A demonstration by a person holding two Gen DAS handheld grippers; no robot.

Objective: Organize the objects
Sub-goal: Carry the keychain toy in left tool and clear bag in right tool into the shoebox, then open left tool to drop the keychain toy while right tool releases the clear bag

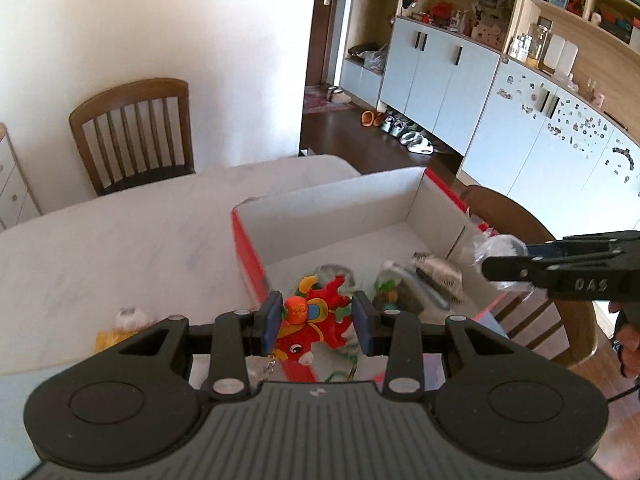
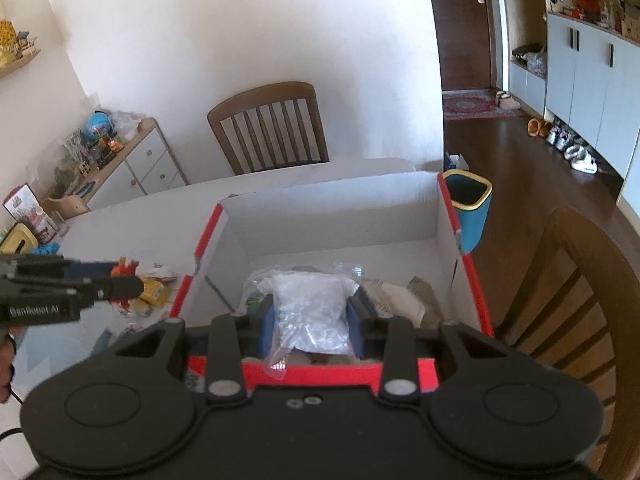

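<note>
While both grippers hovering by box [image 2: 464, 248], left gripper [image 1: 316, 326] clamping red toy [image 1: 316, 320] at near-left corner, right gripper [image 2: 310, 316] squeezing clear bag [image 2: 308, 308] over near edge. Guessing drop-off step; next needing jaws releasing inside box, clear of walls.

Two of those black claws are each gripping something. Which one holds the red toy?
The left gripper: a red plush toy sits between its blue pads. The right gripper holds a clear plastic bag over the red-edged box.
</note>
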